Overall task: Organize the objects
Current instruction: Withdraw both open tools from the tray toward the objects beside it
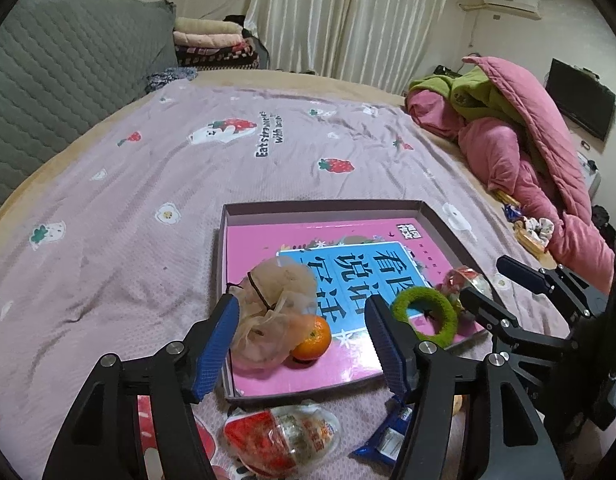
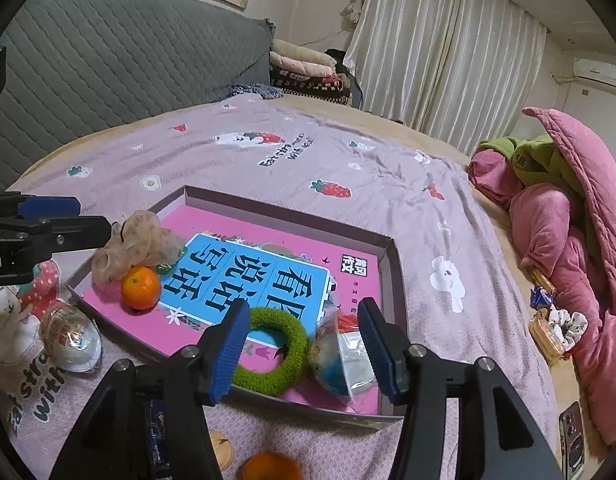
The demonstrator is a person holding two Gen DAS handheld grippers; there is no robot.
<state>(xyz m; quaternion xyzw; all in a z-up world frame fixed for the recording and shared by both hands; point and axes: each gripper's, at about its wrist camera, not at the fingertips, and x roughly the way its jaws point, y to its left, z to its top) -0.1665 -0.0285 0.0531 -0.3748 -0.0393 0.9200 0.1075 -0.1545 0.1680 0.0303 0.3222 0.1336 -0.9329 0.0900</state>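
A shallow box (image 1: 328, 209) (image 2: 392, 264) lined with a pink and blue book lies on the bed. At its left end a beige mesh scrunchie (image 1: 274, 296) (image 2: 142, 242) rests against an orange (image 1: 313, 339) (image 2: 141, 288). My left gripper (image 1: 300, 308) (image 2: 80, 216) hovers over both, open, with its pads clear of them. A green fuzzy ring (image 1: 426, 312) (image 2: 273, 356) and a clear wrapped snack (image 1: 464, 280) (image 2: 340, 356) lie at the box's right end. My right gripper (image 2: 304, 312) (image 1: 492, 284) stands open above them, gripping nothing.
Outside the box, on the near side, lie a red and clear packet (image 1: 280, 436) (image 2: 72, 340), a blue wrapper (image 1: 388, 432) and a second orange (image 2: 272, 466). Pink and green quilts (image 1: 528, 152) (image 2: 568, 240) are piled at the right, with small items (image 2: 556, 328) and a phone (image 2: 574, 440) beside them.
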